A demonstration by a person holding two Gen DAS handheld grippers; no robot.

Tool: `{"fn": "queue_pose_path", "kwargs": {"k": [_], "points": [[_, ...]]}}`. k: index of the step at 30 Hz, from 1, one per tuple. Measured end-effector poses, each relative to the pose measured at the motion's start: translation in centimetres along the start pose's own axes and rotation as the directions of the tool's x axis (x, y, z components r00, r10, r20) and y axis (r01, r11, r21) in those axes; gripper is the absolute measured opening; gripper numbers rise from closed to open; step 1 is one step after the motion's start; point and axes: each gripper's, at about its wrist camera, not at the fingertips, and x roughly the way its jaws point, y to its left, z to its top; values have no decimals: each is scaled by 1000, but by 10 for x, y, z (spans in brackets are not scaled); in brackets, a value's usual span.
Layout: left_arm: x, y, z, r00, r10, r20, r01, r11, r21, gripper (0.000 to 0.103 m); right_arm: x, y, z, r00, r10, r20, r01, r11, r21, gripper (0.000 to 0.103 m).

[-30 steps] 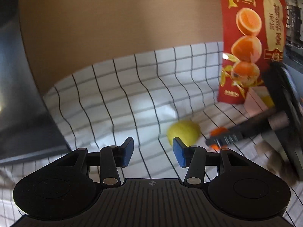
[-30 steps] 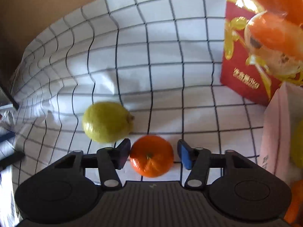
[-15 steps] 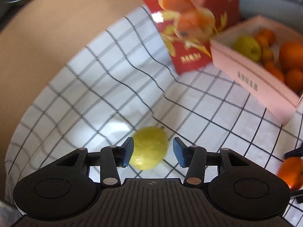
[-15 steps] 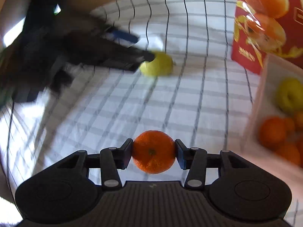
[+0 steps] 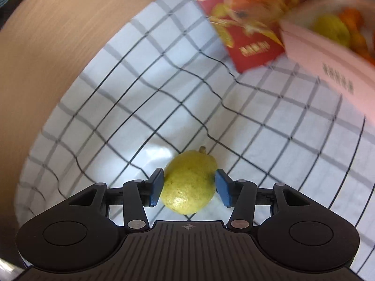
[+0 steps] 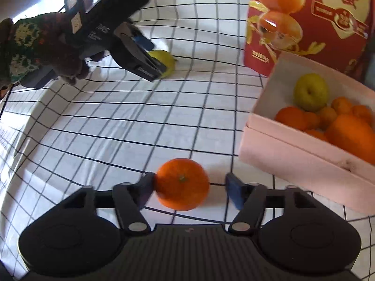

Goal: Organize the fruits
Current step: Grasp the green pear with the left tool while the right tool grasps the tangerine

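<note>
A yellow lemon (image 5: 189,185) lies on the checked cloth (image 5: 140,98) between the open jaws of my left gripper (image 5: 189,187); the pads stand close beside it with slight gaps. In the right wrist view the left gripper (image 6: 150,70) straddles the lemon (image 6: 166,61). My right gripper (image 6: 189,189) is open around an orange mandarin (image 6: 182,184); the left pad touches it and the right pad stands apart. The pink box (image 6: 293,159) at the right holds several oranges and a green-yellow fruit (image 6: 310,91).
A red mandarin carton (image 6: 304,18) stands behind the pink box, which also shows in the left wrist view (image 5: 328,49). Bare wooden table (image 5: 46,35) lies left of the cloth. The person's sleeve (image 6: 28,46) reaches in from the left.
My right gripper has opened: the mandarin was clamped half a second ago and the right pad now stands off it. My left gripper has moved closer over the lemon.
</note>
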Motion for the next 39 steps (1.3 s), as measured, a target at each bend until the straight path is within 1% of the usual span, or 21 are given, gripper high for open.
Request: {"fn": "queue_pose_path", "kwargs": {"k": [2,5,8,10,11,12,14,16,18,20,21,23,28,30,32,33,34,36,39], "points": [[1,14,-7,999,-36,9,37,994,-107,53,-2,-5,-6,1000,13,14,-13,999,29,73],[0,30,-22,996,-75,51,86,964,-253,53,-4,-5,-14,999,-6,50,5,1000,24,78],[-1,42,-38,992,-99,82,123,913,-390,53,-3,3,-20,996,-49,74,50,999,-21,81],[-2,50,-48,989,-109,103,146,869,-472,53,-1,11,-24,993,-85,86,92,993,-75,82],[-3,53,-52,988,-109,112,151,852,-502,52,-1,11,-24,992,-91,90,97,993,-70,84],[-4,55,-57,987,-103,122,153,833,-532,52,0,9,-24,992,-87,88,92,994,-54,85],[-7,56,-62,988,-78,131,140,810,-569,52,1,7,-25,992,-89,92,94,994,-47,89],[-10,54,-67,990,-49,133,120,787,-605,52,2,6,-25,991,-93,94,97,994,-41,91],[-14,53,-73,992,-9,125,88,758,-646,51,3,6,-25,991,-96,94,100,994,-39,93],[-17,50,-77,993,25,116,59,741,-669,51,4,6,-25,991,-98,94,102,994,-36,94],[-18,48,-78,993,35,115,51,741,-669,51,5,6,-25,991,-99,95,103,994,-35,95],[-18,46,-76,993,42,115,42,762,-647,53,5,6,-25,990,-101,95,105,994,-34,96],[-13,29,-61,989,86,116,-13,851,-525,55,6,7,-24,990,-106,95,109,994,-30,98],[-11,21,-54,990,85,116,-21,885,-464,55,6,7,-24,990,-105,94,109,994,-30,98],[-6,10,-47,991,73,114,-23,922,-386,55,6,6,-24,990,-105,94,108,994,-31,98],[-2,4,-41,992,67,106,-27,940,-339,57,6,6,-24,990,-104,94,108,994,-31,98],[0,-2,-37,993,69,99,-37,955,-295,57,6,6,-24,990,-104,94,107,994,-32,98],[4,-11,-27,993,82,82,-63,976,-211,58,7,6,-24,990,-104,94,107,994,-31,98],[15,-20,-19,996,86,19,-83,991,-104,64,7,5,-24,990,-103,94,107,994,-32,98]]}}
